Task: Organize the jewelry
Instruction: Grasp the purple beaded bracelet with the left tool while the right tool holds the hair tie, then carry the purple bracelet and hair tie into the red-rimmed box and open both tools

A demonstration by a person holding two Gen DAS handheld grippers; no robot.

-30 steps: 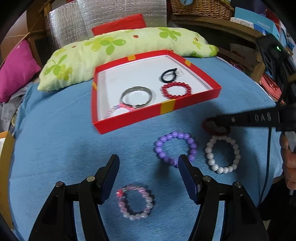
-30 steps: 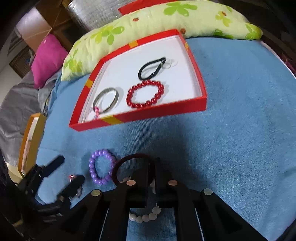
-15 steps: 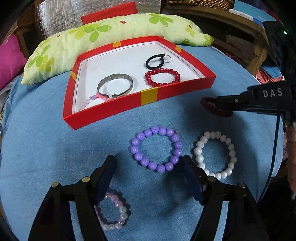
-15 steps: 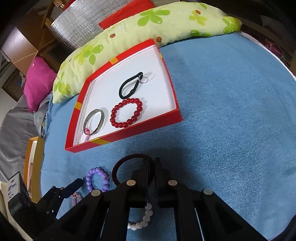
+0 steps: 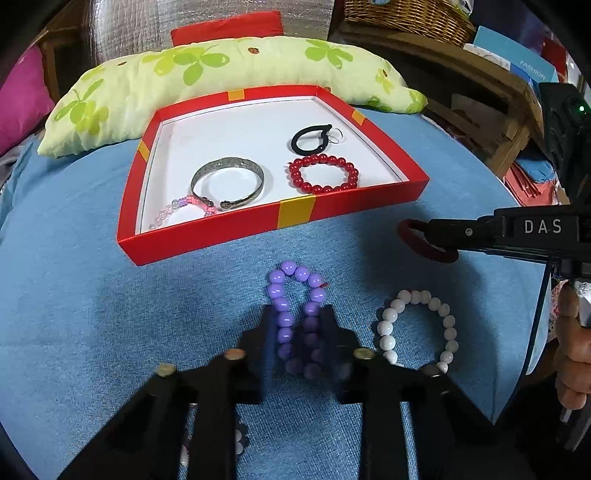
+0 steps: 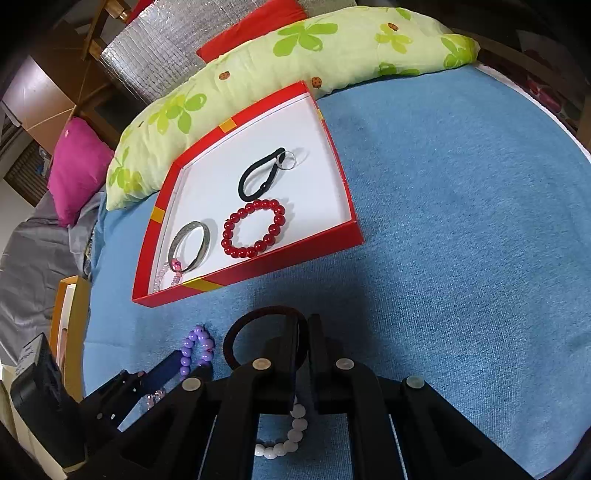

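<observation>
On the blue cloth lies a purple bead bracelet, pinched into a narrow loop between the pads of my left gripper, whose jaws are closing on it. To its right a white bead bracelet lies loose. My right gripper is shut on a dark red hair ring and holds it just above the cloth, short of the red box. The box holds a silver bangle, a red bead bracelet, a black hair tie and a pale pink bead bracelet.
Another pink bead bracelet is half hidden under my left gripper. A green flowered pillow lies right behind the box. A wooden shelf with a wicker basket stands at the back right. A hand grips the right tool.
My left gripper has moved forward over the purple bracelet and closed, squeezing it from a round ring into a narrow loop. The right gripper stays shut on the dark red ring, almost unmoved.
</observation>
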